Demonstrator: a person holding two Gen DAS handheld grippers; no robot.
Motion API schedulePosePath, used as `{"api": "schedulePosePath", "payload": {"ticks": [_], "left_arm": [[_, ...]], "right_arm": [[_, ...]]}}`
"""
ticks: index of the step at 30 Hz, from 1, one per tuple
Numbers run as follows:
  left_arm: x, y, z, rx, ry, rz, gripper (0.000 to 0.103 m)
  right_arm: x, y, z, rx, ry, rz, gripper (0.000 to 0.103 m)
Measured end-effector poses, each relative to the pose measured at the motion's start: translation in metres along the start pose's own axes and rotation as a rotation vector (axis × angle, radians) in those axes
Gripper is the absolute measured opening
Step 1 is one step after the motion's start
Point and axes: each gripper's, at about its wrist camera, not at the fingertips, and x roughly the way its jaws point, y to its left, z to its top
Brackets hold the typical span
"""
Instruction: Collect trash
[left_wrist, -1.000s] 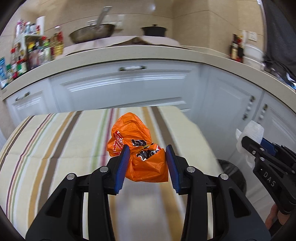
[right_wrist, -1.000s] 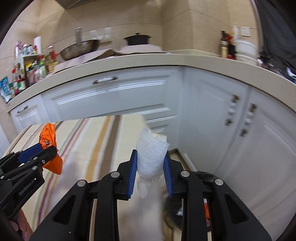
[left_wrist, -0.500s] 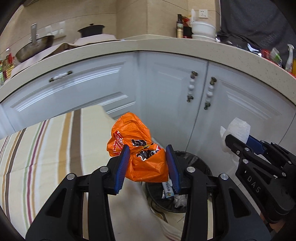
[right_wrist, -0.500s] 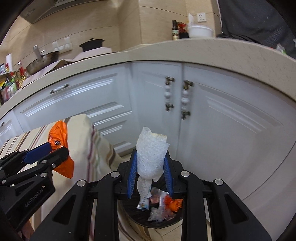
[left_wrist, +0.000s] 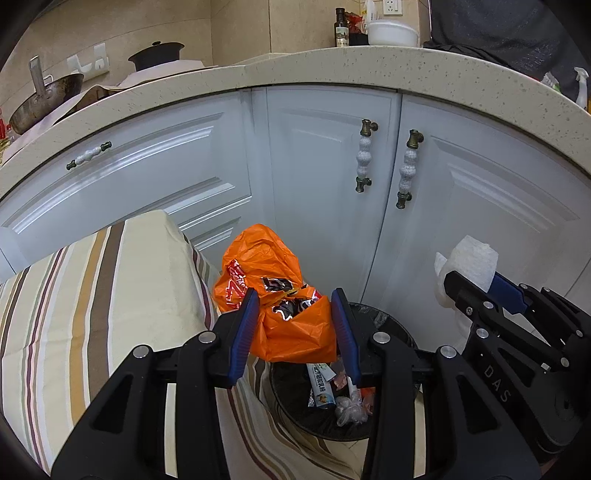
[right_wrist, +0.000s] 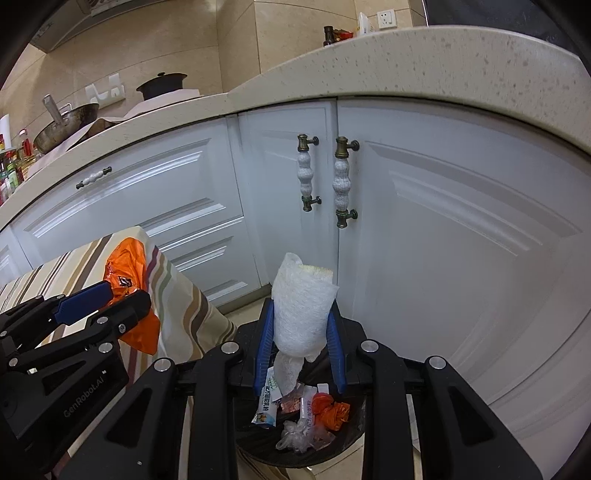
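hovering over the bin with both loads

both grippers have swung off the striped tabletop (left_wrist: 110, 295) to the bin (right_wrist: 258, 439) by the cabinets. left gripper (left_wrist: 295, 325) fingers pinch the orange bag (left_wrist: 280, 295); right gripper (right_wrist: 300, 343) fingers pinch the paper towel (right_wrist: 301, 306) above the bin's litter. release looks like the next step.

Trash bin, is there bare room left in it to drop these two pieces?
The trash bin is crowded in the middle with wrappers. Bare black liner shows along the left wall and the near rim. The orange bag and paper towel are both clamped above it.
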Motion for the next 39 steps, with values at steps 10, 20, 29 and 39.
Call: {"api": "schedulePosePath", "payload": {"ticks": [10,20,29,39], "left_arm": [[0.033,-0.007,0.006,0.01,0.029,0.018,0.042],[0.044,-0.005,0.01,0.014,0.037,0.008,0.062],[-0.004,0.015,0.009,0.005,-0.016,0.037,0.069],[-0.102,0.044,0.0,-0.008,-0.135,0.065,0.087]], "right_arm": [[0.025,-0.01,0.0,0.012,0.018,-0.009,0.028],[0.031,-0.017,0.0,0.041,0.026,-0.022,0.052],[-0.007,-0.008,0.01,0.049,-0.012,-0.056,0.059],[-0.094,0.017,0.013,0.048,-0.096,-0.073,0.069]]}}
